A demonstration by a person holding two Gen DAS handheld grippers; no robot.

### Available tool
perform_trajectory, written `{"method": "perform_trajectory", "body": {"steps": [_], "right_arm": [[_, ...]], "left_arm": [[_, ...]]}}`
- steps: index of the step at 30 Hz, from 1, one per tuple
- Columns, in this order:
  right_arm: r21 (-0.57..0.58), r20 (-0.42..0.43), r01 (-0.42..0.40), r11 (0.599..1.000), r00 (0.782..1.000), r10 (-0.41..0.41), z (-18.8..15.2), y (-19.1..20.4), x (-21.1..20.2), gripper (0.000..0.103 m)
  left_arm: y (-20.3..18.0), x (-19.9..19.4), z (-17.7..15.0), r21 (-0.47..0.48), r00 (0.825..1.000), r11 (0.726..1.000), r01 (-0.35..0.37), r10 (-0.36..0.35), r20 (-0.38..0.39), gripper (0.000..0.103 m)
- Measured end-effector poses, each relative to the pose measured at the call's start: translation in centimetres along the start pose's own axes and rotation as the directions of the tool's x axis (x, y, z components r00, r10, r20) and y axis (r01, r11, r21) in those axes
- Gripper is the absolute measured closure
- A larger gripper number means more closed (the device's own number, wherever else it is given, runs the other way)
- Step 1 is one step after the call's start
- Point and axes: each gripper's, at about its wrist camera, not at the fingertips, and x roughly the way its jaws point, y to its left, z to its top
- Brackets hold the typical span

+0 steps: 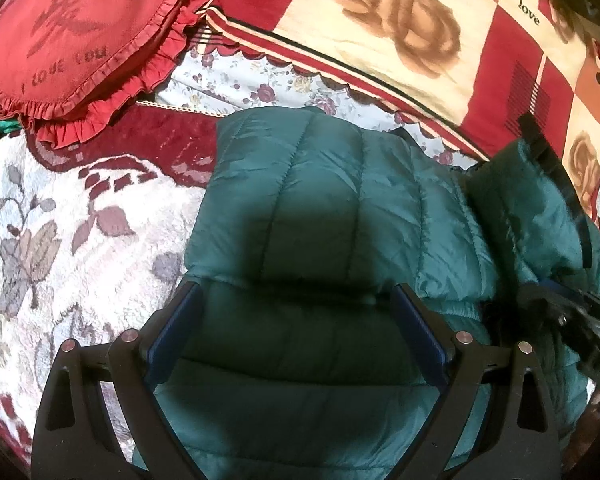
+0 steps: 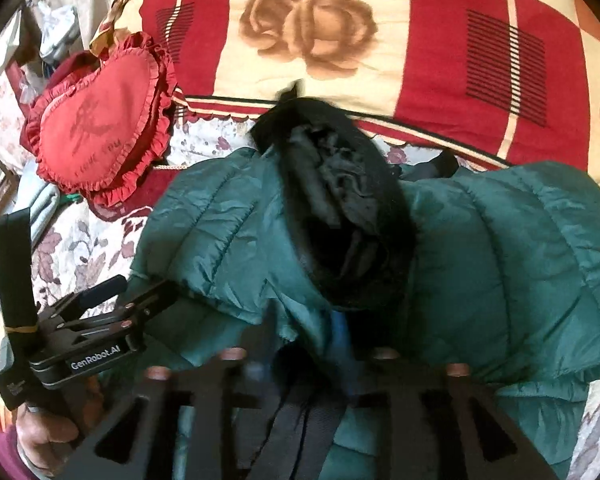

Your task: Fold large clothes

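A green quilted jacket (image 1: 320, 200) lies spread on the bed. Its black fur-trimmed hood (image 2: 340, 208) is turned over onto the body of the jacket (image 2: 500, 260). My left gripper (image 1: 296, 296) is open wide over the jacket's near left part, with the fabric below its blue pads (image 1: 172, 340). From the right wrist view the left gripper (image 2: 144, 286) reaches in at the jacket's left edge, held by a hand (image 2: 48, 432). My right gripper (image 2: 312, 344) is blurred at the bottom, its jaws partly apart with green fabric and a black strap (image 2: 300, 420) between them.
A red frilled heart pillow (image 1: 72, 40) lies at the far left. A folded red and cream rose-print blanket (image 1: 400, 20) runs along the back. The jacket rests on a floral bedspread (image 1: 60, 220). Loose cloth and clutter (image 2: 56, 28) sit beyond the pillow.
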Motion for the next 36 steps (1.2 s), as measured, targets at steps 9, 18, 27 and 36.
{"method": "perform_trajectory", "body": {"steps": [9,18,27,36], "right_arm": [[0.038,0.044,-0.115,0.993,0.993,0.114,0.4,-0.4,-3.7,0.048],[0.120,0.125,-0.078,0.990,0.990,0.062,1.0,-3.7,-7.2,0.036],[0.164,0.107,-0.018,0.986,0.994,0.001,0.7,-6.2,-6.9,0.036],[0.175,0.105,-0.017,0.984,0.995,-0.001,0.8,-7.2,-7.3,0.036]], "left_arm": [[0.8,-1.2,0.9,-0.058,0.994,0.992,0.110,-0.109,0.017,0.009],[-1.0,-2.0,2.4,-0.091,0.975,0.971,0.222,-0.222,0.013,0.008],[-5.6,-0.1,1.7,0.014,0.985,0.985,0.170,-0.169,-0.034,0.008],[-7.7,-1.6,2.6,0.123,0.985,0.979,0.163,-0.168,0.032,0.090]]}}
